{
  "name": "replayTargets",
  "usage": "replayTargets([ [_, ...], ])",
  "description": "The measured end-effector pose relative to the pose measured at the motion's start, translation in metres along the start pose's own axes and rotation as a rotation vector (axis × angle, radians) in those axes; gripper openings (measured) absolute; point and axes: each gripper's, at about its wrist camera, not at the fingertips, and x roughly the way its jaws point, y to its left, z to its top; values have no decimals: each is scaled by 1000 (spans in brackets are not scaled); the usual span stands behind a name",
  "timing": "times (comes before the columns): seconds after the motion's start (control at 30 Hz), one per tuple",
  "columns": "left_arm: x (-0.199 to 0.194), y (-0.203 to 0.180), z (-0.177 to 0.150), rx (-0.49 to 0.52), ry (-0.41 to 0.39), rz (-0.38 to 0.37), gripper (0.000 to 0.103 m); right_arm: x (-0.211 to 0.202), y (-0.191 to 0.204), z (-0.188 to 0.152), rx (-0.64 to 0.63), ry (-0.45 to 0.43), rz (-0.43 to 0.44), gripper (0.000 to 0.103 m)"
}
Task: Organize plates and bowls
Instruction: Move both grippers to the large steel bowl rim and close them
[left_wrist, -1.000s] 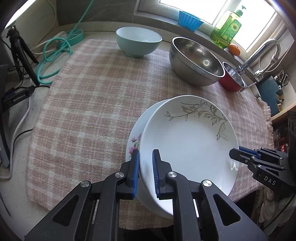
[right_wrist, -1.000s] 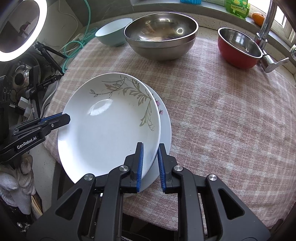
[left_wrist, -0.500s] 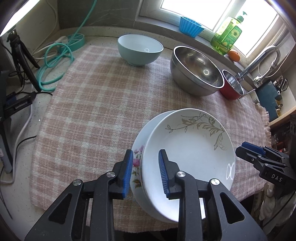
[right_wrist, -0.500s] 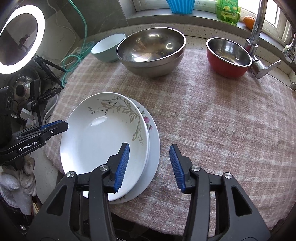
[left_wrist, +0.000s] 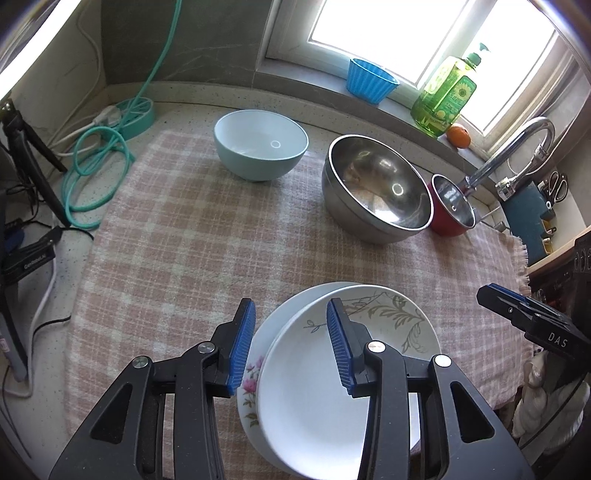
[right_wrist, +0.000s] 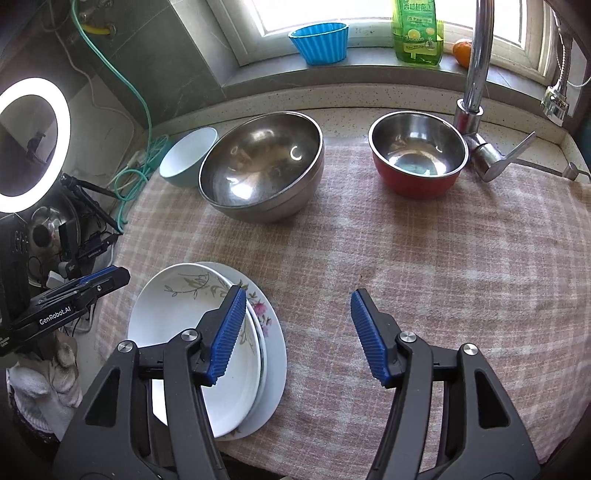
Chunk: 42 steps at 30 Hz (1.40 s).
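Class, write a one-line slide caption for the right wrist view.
Right gripper opening above the checked cloth, leaf-patterned plate stacked on the floral plate.
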Motion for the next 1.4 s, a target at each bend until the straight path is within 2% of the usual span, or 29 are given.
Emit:
replayTargets([
  [0.2, 5, -8, 17, -3, -8, -27, 39, 0, -9, 19, 20, -18, 5, 62],
  [0.47, 22, -19, 45, -22, 3, -67, 39, 16, -22, 42, 100, -4, 56, 62],
  [0.83, 52, -32, 84, -18, 20, -62, 39, 41, -21, 72, 106, -6, 53, 61],
  [1.1, 70, -28, 101, -41, 37, -54, 39, 66, -26, 83, 124, 30, 53, 50],
  [1.33, 86, -31, 106, -36, 56, -51, 38, 86, -29, 88, 129, 68, 67, 34],
  [1.37, 87, -31, 105, -35, 56, -50, 37, 88, -29, 89, 128, 72, 69, 31],
  [1.4, 89, -31, 106, -33, 59, -50, 30, 89, -29, 89, 127, 76, 71, 28],
])
